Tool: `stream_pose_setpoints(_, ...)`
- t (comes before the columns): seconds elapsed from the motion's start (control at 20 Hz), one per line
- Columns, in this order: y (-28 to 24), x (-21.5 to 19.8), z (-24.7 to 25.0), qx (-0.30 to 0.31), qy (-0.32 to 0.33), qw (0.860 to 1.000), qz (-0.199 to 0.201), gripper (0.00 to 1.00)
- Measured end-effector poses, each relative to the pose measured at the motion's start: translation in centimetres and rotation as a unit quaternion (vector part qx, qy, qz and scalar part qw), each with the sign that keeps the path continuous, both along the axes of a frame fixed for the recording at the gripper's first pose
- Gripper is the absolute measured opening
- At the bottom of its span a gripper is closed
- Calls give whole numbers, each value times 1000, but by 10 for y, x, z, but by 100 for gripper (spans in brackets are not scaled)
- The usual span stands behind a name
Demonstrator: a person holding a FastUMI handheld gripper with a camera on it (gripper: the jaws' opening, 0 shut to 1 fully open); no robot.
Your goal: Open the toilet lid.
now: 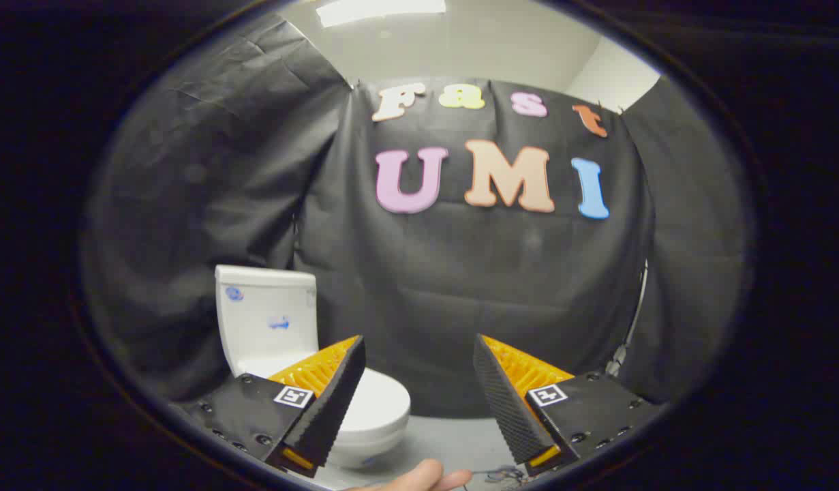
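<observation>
Approach stage; lid down, gripper wide apart and empty.

Hand-held gripper [419, 382] holds nothing, fingers spread; small white ceramic toilet [303, 354] sits beyond and left of the fingers, partly behind the left one; its closed white oval lid [378, 402] points its long axis away from the tank [266, 320] toward the gap; pale grey floor [453, 440]; black cloth wall [460, 293] behind; a fingertip [426, 477] shows below.

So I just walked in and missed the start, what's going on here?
A person is holding a gripper aimed into the booth; a bit of their hand shows below the fingers. The fingers stand open with nothing between them. A toilet sits beyond the left-hand finger, against the black cloth wall. Its lid is down, and the gripper isn't touching it.
</observation>
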State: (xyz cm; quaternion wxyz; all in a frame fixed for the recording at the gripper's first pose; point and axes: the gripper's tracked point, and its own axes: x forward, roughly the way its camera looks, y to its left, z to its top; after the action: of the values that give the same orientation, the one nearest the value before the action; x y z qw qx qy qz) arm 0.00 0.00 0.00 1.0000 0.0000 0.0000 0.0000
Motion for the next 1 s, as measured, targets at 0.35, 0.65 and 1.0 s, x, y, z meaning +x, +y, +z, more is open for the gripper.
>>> stream_pose_setpoints(0.35,98,-15,-69,87,45,995,31,99)
stream_pose_setpoints(0.65,159,-59,-117,98,94,990,41,99)
stream_pose_setpoints(1.0,154,-80,-131,105,101,989,18,99)
